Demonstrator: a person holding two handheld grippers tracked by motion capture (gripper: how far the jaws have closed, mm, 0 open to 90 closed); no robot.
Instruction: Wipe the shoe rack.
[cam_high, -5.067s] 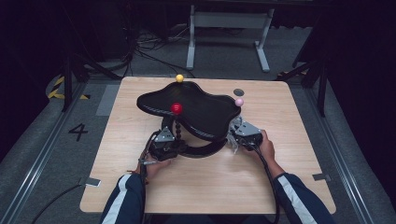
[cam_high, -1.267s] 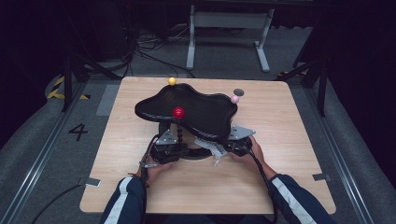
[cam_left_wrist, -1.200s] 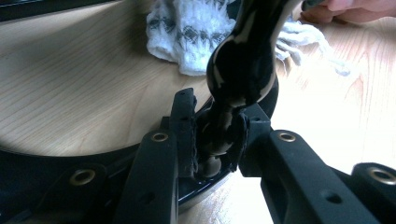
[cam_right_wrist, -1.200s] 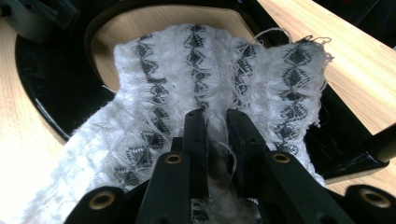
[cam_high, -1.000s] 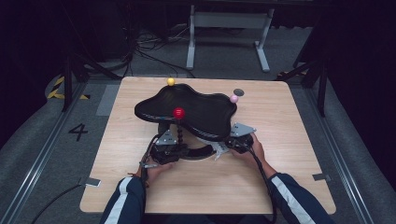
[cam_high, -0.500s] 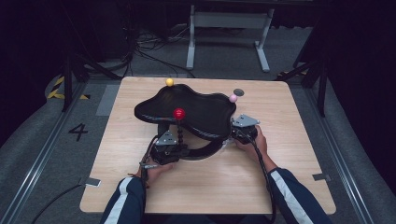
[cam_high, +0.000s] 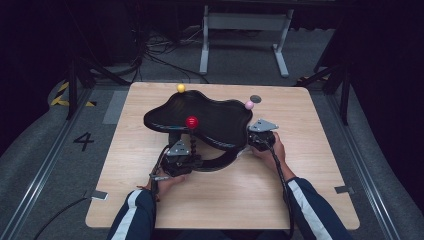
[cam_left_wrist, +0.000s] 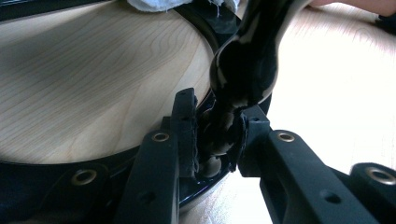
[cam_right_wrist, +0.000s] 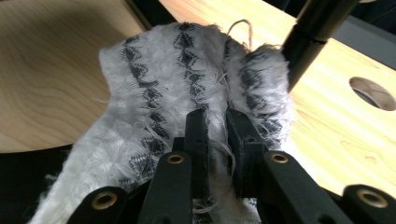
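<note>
Two hand-held grippers work a black stand on a wooden tabletop (cam_high: 320, 165), seen from above. The left hand-held gripper (cam_left_wrist: 217, 140) is clenched on the beaded black post (cam_left_wrist: 243, 70) of the stand, just above its ring base (cam_high: 220, 161) at about 6 o'clock on the tabletop. The right hand-held gripper (cam_right_wrist: 217, 140) grasps a bunched white cloth (cam_right_wrist: 187, 88) with dark woven zigzag stripes and frayed edges, at about 3 o'clock from the post, beside the wavy black tray (cam_high: 200, 117) that carries a red ball (cam_high: 192, 121). Wiping appears to be the step in hand, the left steadying the stand. The next move likely calls for drawing the cloth along the glossy surface without tipping the stand.
</note>
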